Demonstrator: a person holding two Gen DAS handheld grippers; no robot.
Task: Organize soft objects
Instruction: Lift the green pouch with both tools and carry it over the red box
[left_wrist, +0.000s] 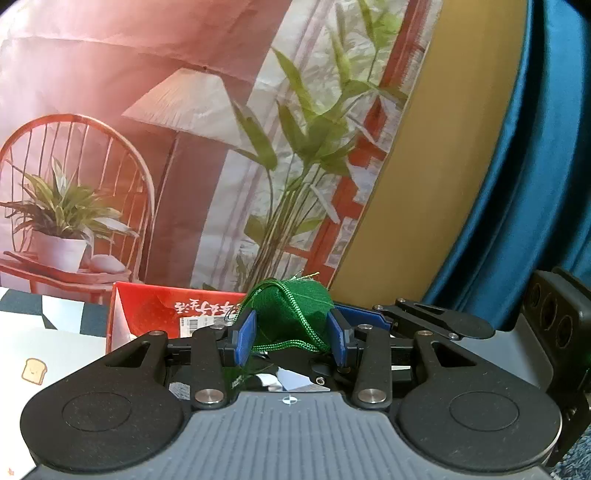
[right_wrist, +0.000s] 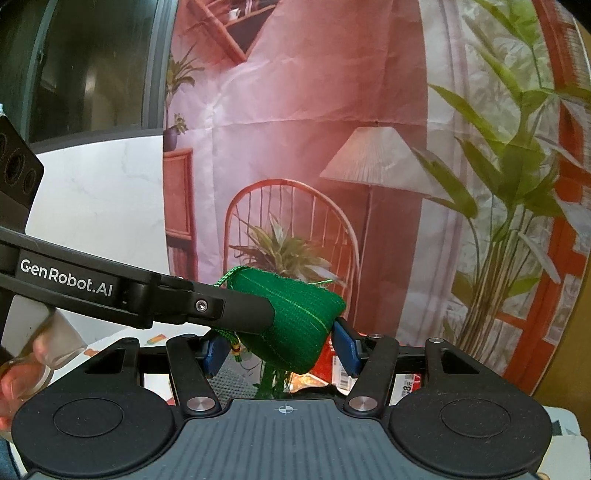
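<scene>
A green woven pouch (left_wrist: 295, 314) with a green braided cord (left_wrist: 299, 345) is held up in the air between both grippers. My left gripper (left_wrist: 293, 341) is shut on the pouch, its blue pads (left_wrist: 245, 338) pressing its sides. In the right wrist view the same pouch (right_wrist: 299, 321) sits between the blue pads (right_wrist: 345, 350) of my right gripper (right_wrist: 280, 350), which is shut on it. The left gripper's black finger (right_wrist: 236, 310) reaches in from the left and goes into the pouch's mouth.
A red printed box (left_wrist: 166, 314) stands below and behind the pouch on a checkered cloth (left_wrist: 70, 310). A printed backdrop (left_wrist: 184, 147) with chair, lamp and plants hangs behind. A blue curtain (left_wrist: 535, 184) is at right. A white box (left_wrist: 40, 365) lies at left.
</scene>
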